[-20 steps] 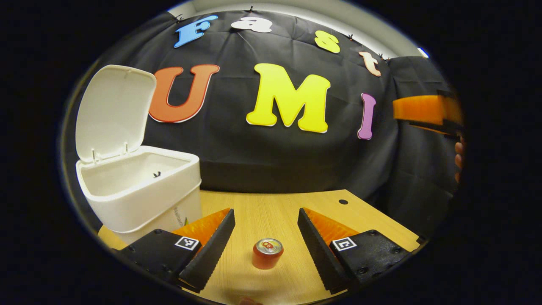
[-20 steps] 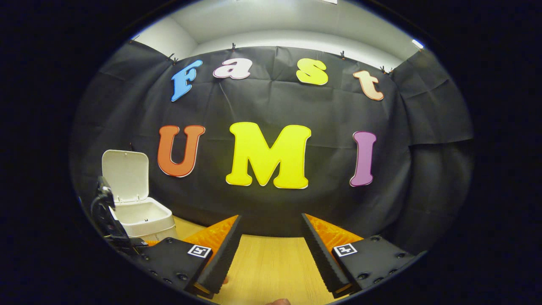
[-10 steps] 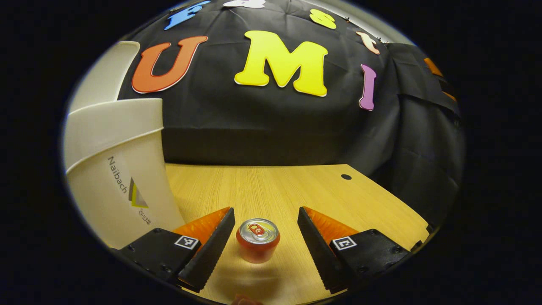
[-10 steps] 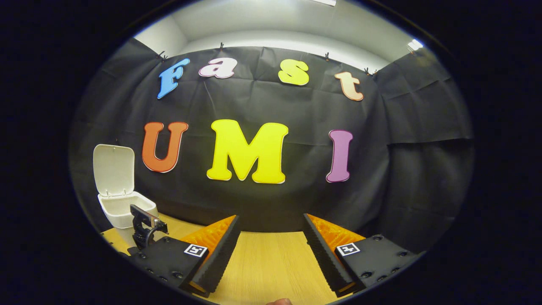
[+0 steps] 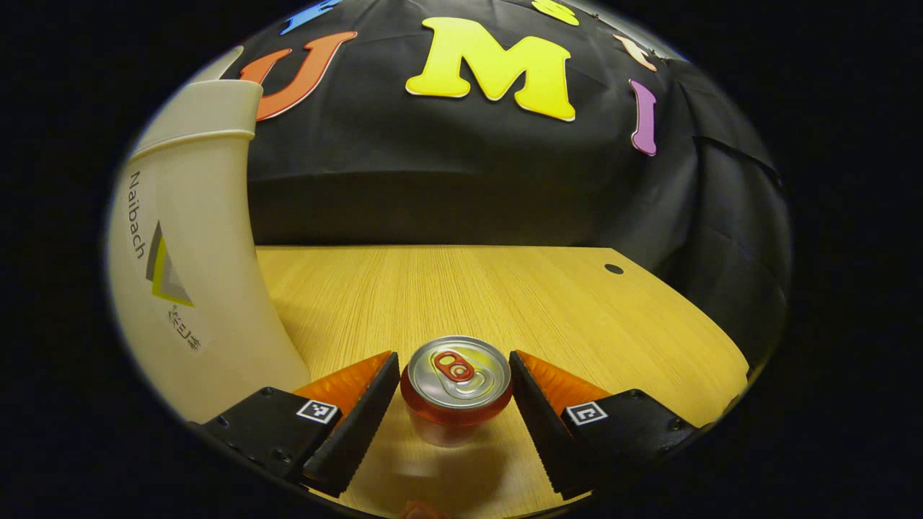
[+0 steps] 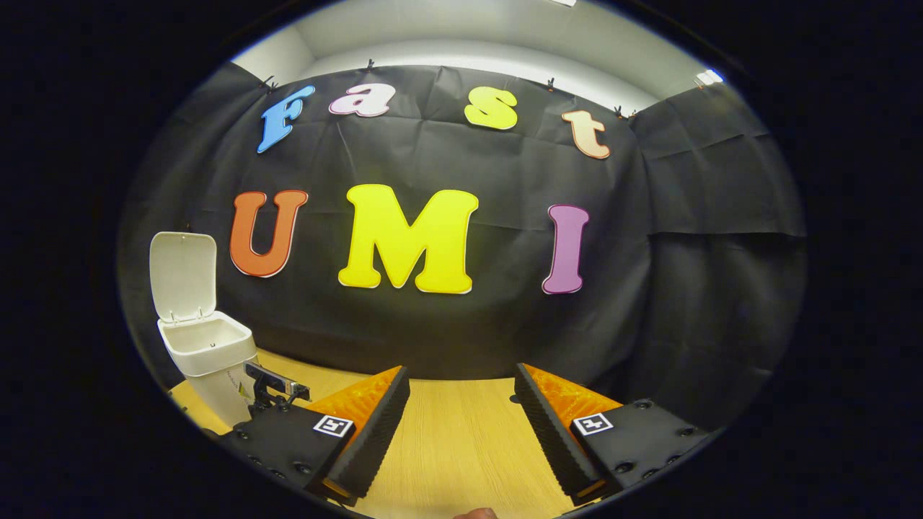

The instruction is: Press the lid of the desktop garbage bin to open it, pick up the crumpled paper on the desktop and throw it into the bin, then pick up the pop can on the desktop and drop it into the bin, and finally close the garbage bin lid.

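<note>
My left gripper [image 5: 454,404] is low over the desktop [image 5: 548,303], fingers spread apart. The pop can [image 5: 456,389] stands upright right between them, silver top with the pull tab facing up. The can looks just beside both inner faces; I can't tell if either finger touches it, so I'm not calling it clamped. The garbage bin [image 5: 184,288] is close on the left of this gripper, white wall with a logo on it, standing on the wood.

My right gripper [image 6: 461,432] is held higher, fingers apart, nothing between them, only bare wood below. From it, the bin sits well off to the left by the black cloth wall [image 6: 692,288], with the lid [image 6: 182,274] standing upright, open. In the right gripper view I see part of the left gripper's body just beside the bin's base.
</note>
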A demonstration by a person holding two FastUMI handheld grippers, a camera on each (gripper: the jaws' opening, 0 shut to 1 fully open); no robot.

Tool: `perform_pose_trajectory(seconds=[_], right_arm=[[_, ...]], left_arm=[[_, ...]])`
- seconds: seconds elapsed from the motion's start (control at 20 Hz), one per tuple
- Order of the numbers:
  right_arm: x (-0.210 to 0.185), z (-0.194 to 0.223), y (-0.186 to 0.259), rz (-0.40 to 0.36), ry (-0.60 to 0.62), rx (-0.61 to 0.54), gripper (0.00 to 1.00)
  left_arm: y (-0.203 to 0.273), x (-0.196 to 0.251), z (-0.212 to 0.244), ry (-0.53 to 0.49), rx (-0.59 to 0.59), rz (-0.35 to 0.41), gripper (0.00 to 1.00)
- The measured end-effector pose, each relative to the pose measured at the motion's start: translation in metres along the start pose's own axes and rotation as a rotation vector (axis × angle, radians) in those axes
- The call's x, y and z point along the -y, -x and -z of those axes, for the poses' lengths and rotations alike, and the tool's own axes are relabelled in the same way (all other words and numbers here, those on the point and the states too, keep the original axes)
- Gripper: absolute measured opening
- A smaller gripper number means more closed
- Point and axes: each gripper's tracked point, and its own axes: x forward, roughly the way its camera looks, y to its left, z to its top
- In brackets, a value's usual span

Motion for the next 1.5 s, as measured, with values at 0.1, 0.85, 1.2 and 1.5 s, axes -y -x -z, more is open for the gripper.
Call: perform_pose_trajectory(seconds=[0.1,0.85,1.2,1.5], right_arm=[[0.003,0.003,-0.001,0.007,-0.008,-0.012,0.94],[-0.005,0.007,0.005,-0.027,-0.070,-0.029,0.94],[-0.021,0.007,0.005,-0.071,-0.092,-0.033,0.94],[-0.034,0.007,0.006,-0.105,-0.101,-0.035,0.95]], left_arm=[[-0.001,0.001,0.002,-0.021,-0.003,0.002,0.99],[0.073,0.003,-0.100,-0.050,0.210,0.026,0.84],[0.132,-0.025,-0.186,-0.025,0.347,-0.028,0.84],[0.180,-0.050,-0.244,-0.020,0.463,-0.093,0.83]])
